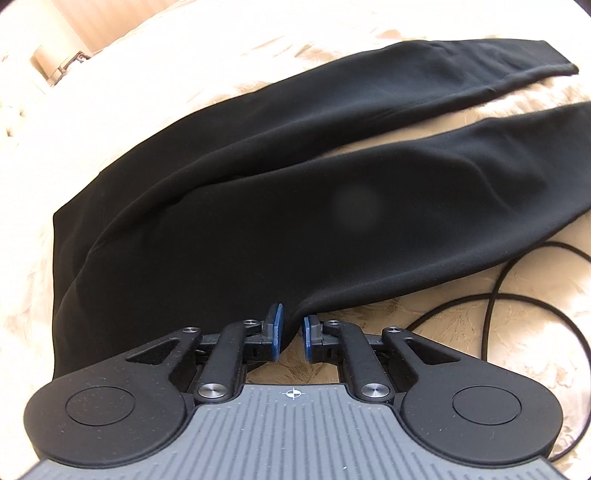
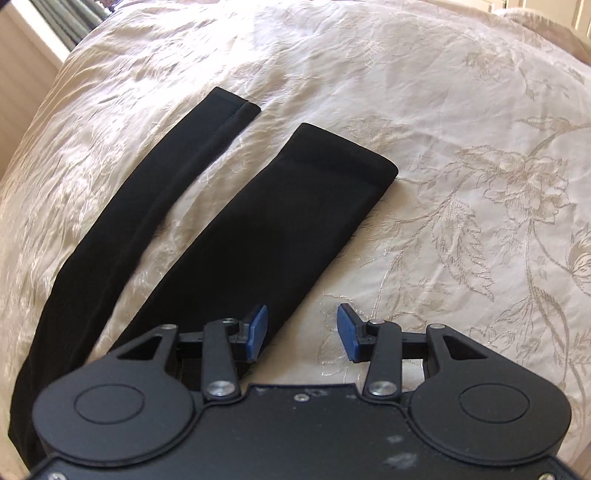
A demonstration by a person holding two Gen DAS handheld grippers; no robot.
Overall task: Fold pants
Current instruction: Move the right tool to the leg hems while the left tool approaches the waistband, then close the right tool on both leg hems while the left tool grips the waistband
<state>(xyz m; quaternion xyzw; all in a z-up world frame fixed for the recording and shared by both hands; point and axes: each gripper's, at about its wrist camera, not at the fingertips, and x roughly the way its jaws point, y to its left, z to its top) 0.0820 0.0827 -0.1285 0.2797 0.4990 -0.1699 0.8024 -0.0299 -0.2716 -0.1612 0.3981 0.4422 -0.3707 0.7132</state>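
Note:
Black pants (image 1: 258,206) lie flat on a cream embroidered bedspread (image 1: 424,325). In the left wrist view the waist is at the left and both legs run to the right. My left gripper (image 1: 291,330) is nearly closed around the near edge of the pants, with a fold of black cloth between its blue pads. In the right wrist view both legs (image 2: 280,221) stretch away, with the cuffs at the far end. My right gripper (image 2: 302,330) is open, its left pad over the near leg's right edge and its right pad over the bedspread (image 2: 443,184).
A black cable (image 1: 495,291) loops on the bedspread at the right of the left wrist view. A bedside fitting (image 1: 55,62) shows at the far left. Window blinds (image 2: 70,18) stand beyond the bed's far left corner in the right wrist view.

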